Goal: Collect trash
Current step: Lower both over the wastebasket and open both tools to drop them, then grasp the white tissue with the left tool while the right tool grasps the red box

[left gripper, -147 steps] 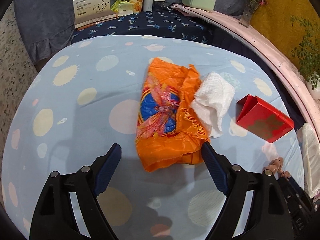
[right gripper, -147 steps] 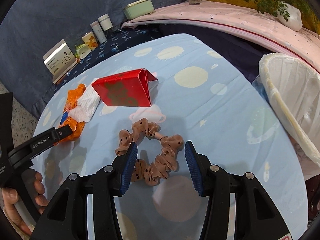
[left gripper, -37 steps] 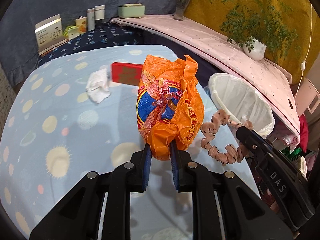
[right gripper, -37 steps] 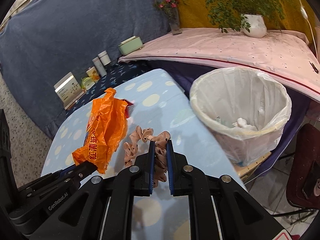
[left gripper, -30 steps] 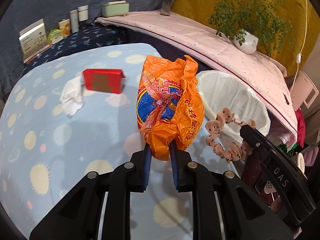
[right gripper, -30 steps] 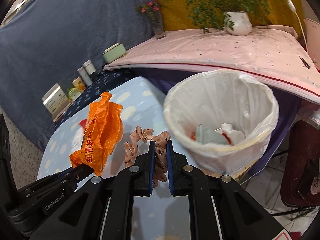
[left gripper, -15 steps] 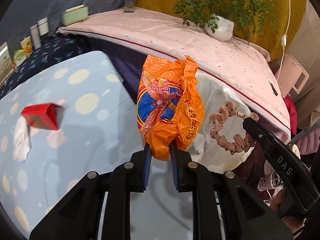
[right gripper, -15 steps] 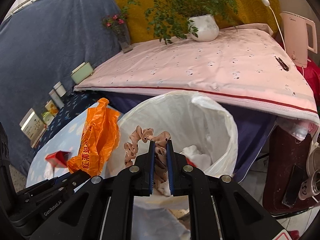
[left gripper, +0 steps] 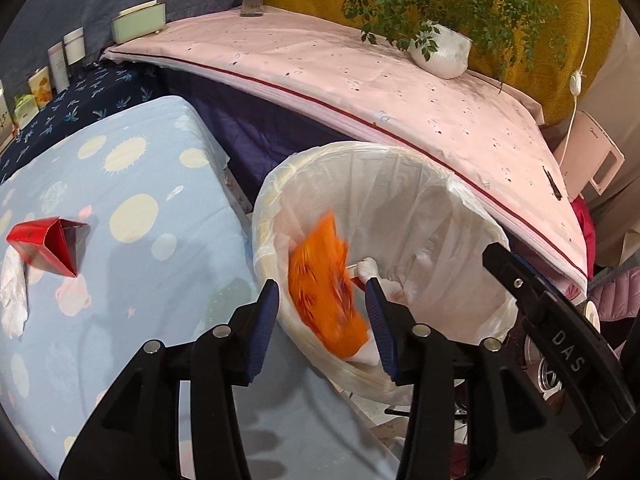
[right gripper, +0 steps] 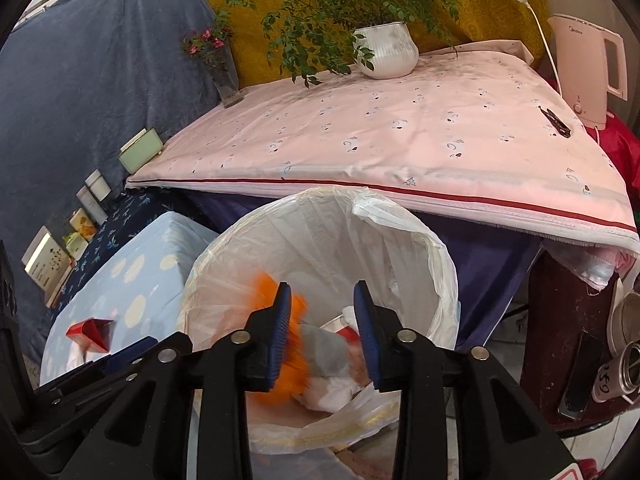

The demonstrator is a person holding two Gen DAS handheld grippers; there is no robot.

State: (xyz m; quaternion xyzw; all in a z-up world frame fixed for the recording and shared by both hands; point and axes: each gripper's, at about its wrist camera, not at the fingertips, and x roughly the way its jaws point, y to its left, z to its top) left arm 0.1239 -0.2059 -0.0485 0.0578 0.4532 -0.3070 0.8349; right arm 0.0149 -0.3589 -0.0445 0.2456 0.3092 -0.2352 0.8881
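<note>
My left gripper [left gripper: 322,328] hangs over the white-lined bin [left gripper: 400,152], its jaws opening with nothing pressed between the pads. The orange plastic bag [left gripper: 324,292] is a blur below them, falling inside the bin. My right gripper [right gripper: 324,320] is over the same bin [right gripper: 440,248], jaws opening and empty. The orange bag [right gripper: 276,392] shows blurred at its left finger. I cannot pick out the brown scrunchie among the trash in the bin. A red box [left gripper: 48,244] and a white tissue [left gripper: 14,292] lie on the blue dotted table [left gripper: 132,208].
A pink-clothed table [right gripper: 400,132] stands behind the bin with a potted plant [right gripper: 386,54], a flower vase [right gripper: 224,76] and a pink kettle [right gripper: 588,72]. Boxes and bottles [left gripper: 60,64] line the far dark cloth. Metal cans [right gripper: 624,356] stand at the right.
Both grippers came from over the table to over the bin and their jaws parted. The orange bag dropped from the left one; the scrunchie is gone from the right one.
</note>
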